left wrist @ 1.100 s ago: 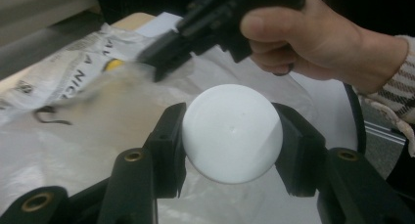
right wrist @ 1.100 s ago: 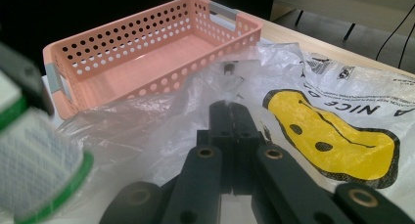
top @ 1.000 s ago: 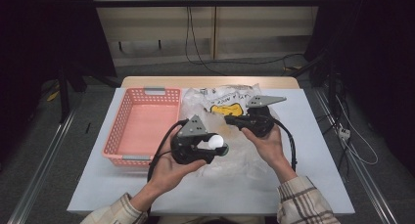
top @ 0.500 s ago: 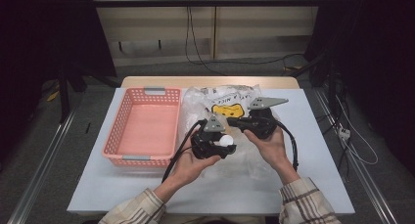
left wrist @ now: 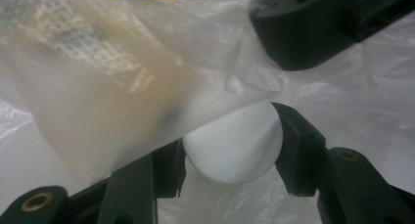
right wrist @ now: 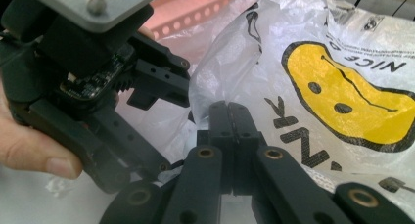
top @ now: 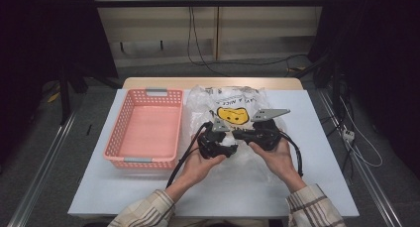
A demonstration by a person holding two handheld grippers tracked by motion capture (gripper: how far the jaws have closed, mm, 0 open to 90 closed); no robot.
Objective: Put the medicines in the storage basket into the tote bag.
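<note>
Right of the pink basket (top: 146, 130), on the worktop (top: 317, 187), my left tongs (left wrist: 230, 158) grasp a white ball (left wrist: 234, 143) at the plastic bag (top: 233, 105) mouth; right tongs (right wrist: 230, 119) are clenched on the bag's edge. If film snags the ball, I could drop it

White table (top: 124, 187) bears pink basket (top: 146, 129), plastic bag (top: 233, 104).

The high view is evenly lit over the desk (top: 148, 197), its surroundings falling into darkness. The left gripper view is soft, the plastic bag (left wrist: 98, 77) blurred up close. The right gripper view is sharper, dim at its lower edge.
</note>
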